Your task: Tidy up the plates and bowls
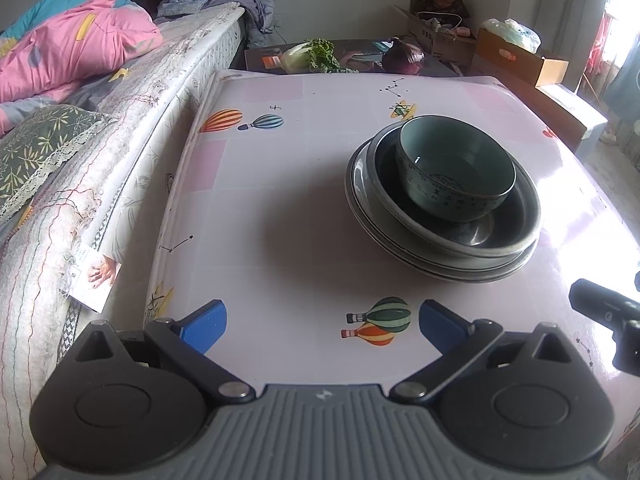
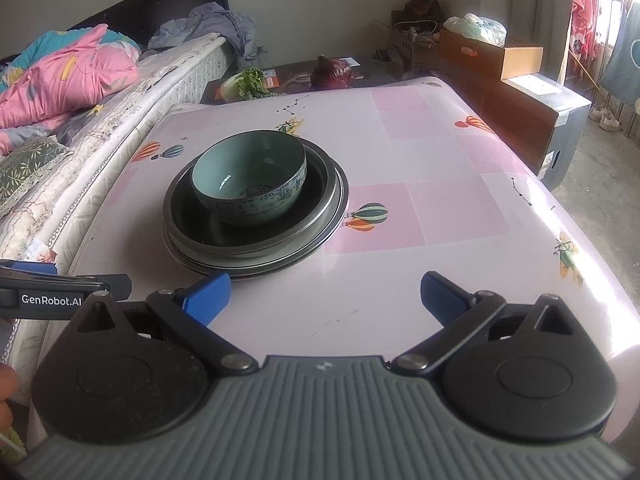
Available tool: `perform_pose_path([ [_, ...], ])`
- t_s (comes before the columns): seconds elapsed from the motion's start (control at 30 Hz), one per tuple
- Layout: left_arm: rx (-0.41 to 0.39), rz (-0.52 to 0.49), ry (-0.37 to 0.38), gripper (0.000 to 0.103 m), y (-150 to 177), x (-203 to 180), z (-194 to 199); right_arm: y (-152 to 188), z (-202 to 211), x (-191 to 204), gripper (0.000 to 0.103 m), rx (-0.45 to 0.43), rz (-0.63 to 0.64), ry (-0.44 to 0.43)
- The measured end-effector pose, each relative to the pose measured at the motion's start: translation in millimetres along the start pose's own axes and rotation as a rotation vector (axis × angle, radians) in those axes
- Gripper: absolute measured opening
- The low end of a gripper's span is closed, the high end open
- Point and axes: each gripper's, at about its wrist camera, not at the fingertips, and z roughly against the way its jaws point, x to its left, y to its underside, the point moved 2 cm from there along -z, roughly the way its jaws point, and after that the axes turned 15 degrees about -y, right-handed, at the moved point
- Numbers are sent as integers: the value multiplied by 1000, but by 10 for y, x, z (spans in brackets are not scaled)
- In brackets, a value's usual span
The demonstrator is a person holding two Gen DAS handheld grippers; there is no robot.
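Observation:
A teal bowl sits inside a dark deep plate, which rests on a stack of grey plates on the pink balloon-print table. My left gripper is open and empty, low over the table, short of the stack and to its left. In the right wrist view the teal bowl sits in the dark plate on the grey plates. My right gripper is open and empty just in front of the stack. The left gripper's body shows at the left edge.
A bed with a pink quilt runs along the table's left side. Behind the table a low stand holds a cabbage and a purple onion-like bulb. Cardboard boxes stand at the back right.

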Motion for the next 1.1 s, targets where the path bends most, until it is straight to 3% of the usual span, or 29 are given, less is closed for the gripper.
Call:
perform_pose_path([
  [1.1,10,-32,42,103,11,-134,19,30,23,-10,102,18,4,18],
])
